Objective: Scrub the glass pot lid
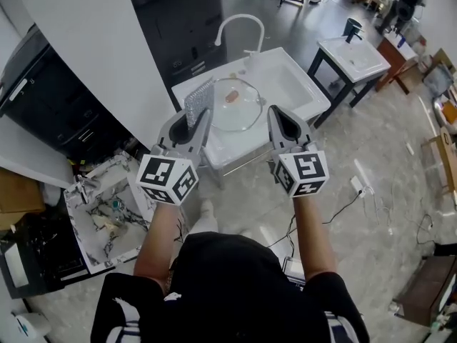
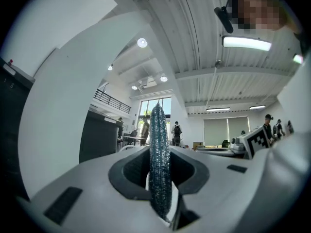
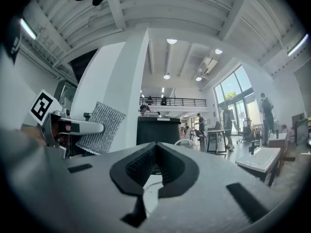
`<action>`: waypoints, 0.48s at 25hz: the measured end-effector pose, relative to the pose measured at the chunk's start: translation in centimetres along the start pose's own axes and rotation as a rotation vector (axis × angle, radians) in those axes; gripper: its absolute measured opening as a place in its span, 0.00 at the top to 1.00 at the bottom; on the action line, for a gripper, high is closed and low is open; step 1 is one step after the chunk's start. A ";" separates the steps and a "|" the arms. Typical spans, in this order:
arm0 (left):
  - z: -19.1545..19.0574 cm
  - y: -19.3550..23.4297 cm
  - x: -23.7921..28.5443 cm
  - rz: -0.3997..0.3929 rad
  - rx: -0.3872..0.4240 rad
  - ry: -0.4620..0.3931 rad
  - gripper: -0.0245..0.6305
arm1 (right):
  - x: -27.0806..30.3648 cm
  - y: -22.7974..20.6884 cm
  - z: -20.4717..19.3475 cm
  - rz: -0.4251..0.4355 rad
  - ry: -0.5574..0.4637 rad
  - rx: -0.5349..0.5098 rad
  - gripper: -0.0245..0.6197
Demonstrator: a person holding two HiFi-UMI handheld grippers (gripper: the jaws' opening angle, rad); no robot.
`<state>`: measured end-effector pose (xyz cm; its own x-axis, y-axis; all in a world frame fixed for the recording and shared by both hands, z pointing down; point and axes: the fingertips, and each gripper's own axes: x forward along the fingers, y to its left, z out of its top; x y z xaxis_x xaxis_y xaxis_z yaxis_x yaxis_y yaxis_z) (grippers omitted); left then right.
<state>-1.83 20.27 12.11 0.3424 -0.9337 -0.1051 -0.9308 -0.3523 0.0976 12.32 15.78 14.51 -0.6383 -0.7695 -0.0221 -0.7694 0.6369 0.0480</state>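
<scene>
The lid point(image 1: 234, 106) lies in the sink point(image 1: 300, 84). It is clear, domed glass with an orange-brown spot near its centre, knob or stain I can't tell. My left gripper point(image 1: 202, 118) is clamped on the pad point(image 1: 198, 100), and my right gripper point(image 1: 275, 114) is clenched on nothing. With nothing bracing it, I reckon the lid could skid or tip once I scrub, and the edge-pinched pad may fold.
</scene>
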 end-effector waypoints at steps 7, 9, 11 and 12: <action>-0.3 4.5 3.8 -0.035 -0.012 0.014 0.85 | 5.0 -0.8 -0.3 -0.038 0.016 0.008 0.97; -0.6 5.7 4.9 -0.044 -0.018 0.018 0.85 | 6.4 -1.1 -0.6 -0.049 0.019 0.013 0.97; -0.8 6.8 6.1 -0.054 -0.023 0.025 0.85 | 8.0 -1.4 -0.8 -0.057 0.024 0.018 0.97; -0.9 7.1 6.7 -0.061 -0.022 0.029 0.85 | 8.7 -1.6 -0.9 -0.061 0.028 0.018 0.97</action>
<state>-6.08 11.48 13.03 0.4020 -0.9118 -0.0832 -0.9052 -0.4095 0.1135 8.00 8.03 15.17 -0.5898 -0.8076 0.0032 -0.8072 0.5896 0.0292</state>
